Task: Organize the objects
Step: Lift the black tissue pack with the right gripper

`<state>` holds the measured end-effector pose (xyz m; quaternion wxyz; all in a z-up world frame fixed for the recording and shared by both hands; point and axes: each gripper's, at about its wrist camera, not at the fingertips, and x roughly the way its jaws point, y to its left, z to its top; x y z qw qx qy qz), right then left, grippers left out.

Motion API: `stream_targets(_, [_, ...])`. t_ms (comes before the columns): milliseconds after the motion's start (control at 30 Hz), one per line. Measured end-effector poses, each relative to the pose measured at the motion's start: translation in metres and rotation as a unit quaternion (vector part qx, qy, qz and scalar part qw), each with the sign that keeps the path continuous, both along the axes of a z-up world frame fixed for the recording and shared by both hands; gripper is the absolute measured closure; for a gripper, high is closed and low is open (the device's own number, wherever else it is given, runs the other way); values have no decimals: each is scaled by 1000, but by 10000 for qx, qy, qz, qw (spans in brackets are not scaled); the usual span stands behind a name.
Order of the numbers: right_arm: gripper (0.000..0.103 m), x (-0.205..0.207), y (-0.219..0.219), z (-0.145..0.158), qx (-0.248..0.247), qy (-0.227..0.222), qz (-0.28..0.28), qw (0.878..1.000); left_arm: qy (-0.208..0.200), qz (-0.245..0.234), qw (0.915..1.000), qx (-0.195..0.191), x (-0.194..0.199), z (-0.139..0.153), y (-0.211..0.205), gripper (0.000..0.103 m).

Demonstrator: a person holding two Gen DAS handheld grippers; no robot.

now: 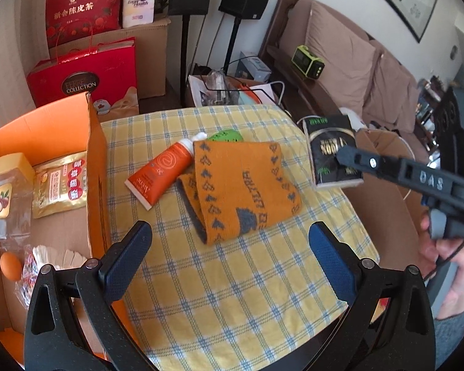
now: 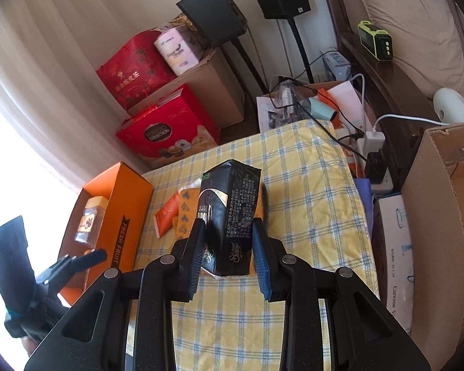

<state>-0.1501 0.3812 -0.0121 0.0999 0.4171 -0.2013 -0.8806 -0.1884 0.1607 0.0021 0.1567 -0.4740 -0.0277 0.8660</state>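
My right gripper (image 2: 229, 244) is shut on a black tissue pack (image 2: 232, 210) and holds it in the air over the yellow checked cloth (image 2: 309, 201). In the left wrist view the same black tissue pack (image 1: 332, 151) hangs at the right, past the table's edge, pinched by the right gripper (image 1: 340, 156). My left gripper (image 1: 229, 244) stands open above the cloth with nothing between its fingers. Just beyond it lie an orange patterned cloth (image 1: 241, 185), an orange tube (image 1: 161, 173) and a green object (image 1: 225, 136), mostly hidden. The orange box (image 1: 96, 160) is at the left.
The orange box holds a jar (image 1: 3, 191), a gold packet (image 1: 62, 182), an egg-like ball (image 1: 10, 266) and wooden sticks. A brown cardboard box (image 2: 442, 216) stands open at the right. Red gift boxes (image 1: 86, 77), speaker stands and a sofa (image 1: 355, 55) lie behind.
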Motion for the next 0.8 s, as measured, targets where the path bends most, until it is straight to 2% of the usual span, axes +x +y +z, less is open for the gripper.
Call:
stream_targets(167, [74,0,9,-4,-59,-7,-37,10000,-37,187,9998,-101,-35,4,3,2])
stream_targets(333, [74,-2,17,-6,-100,-1,-46,9999,24,202,9989,-433,-74,4,17,2])
stream_targets(433, [74,-1,21,-6,-91,10,-55,9999,-87,120,9974,-710,-99,-4,28,10])
stream_targets(600, [74,1,29,-10,-38,-9,-48,10000,-204,176,9937,-1088,-132,-25,40,10])
stream_targets(800, [74,0,41,-18,-100,-69,-93,9999,-515,146,9905,-1265,-157,-58,52,14])
